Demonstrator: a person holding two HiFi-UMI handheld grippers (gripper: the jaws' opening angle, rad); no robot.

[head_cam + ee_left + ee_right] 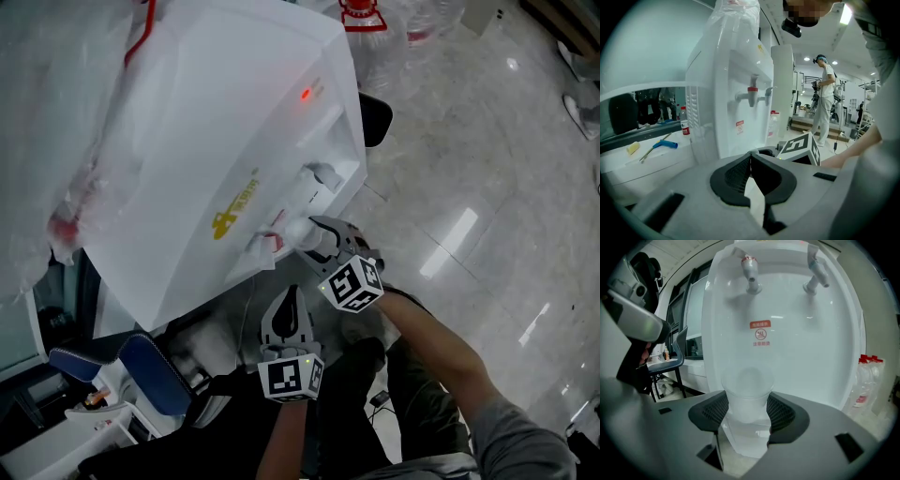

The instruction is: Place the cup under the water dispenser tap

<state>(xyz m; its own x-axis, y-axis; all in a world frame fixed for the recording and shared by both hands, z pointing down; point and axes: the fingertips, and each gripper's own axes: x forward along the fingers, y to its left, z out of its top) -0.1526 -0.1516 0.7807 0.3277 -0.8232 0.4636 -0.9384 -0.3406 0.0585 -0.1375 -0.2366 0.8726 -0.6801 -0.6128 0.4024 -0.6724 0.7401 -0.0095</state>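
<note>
A white water dispenser [225,159] fills the upper left of the head view. In the right gripper view its red tap [751,270] and a second pale tap [815,275] hang above a white recessed front. A translucent plastic cup [747,394] stands upright between the jaws of my right gripper [747,401], both pads pressed on its sides, and it sits low in front of the recess, roughly beneath the red tap. From the head view the cup [302,232] is right by the dispenser front. My left gripper [291,300] hangs lower and nearer me, jaws together and empty [750,159].
Large water bottles [375,37] stand on the glossy floor behind the dispenser. A blue chair [150,370] is at the lower left. Left of the dispenser, a counter [647,164] carries a small bottle [684,126] and a blue-handled tool [661,145]. A person in white [825,103] stands far off.
</note>
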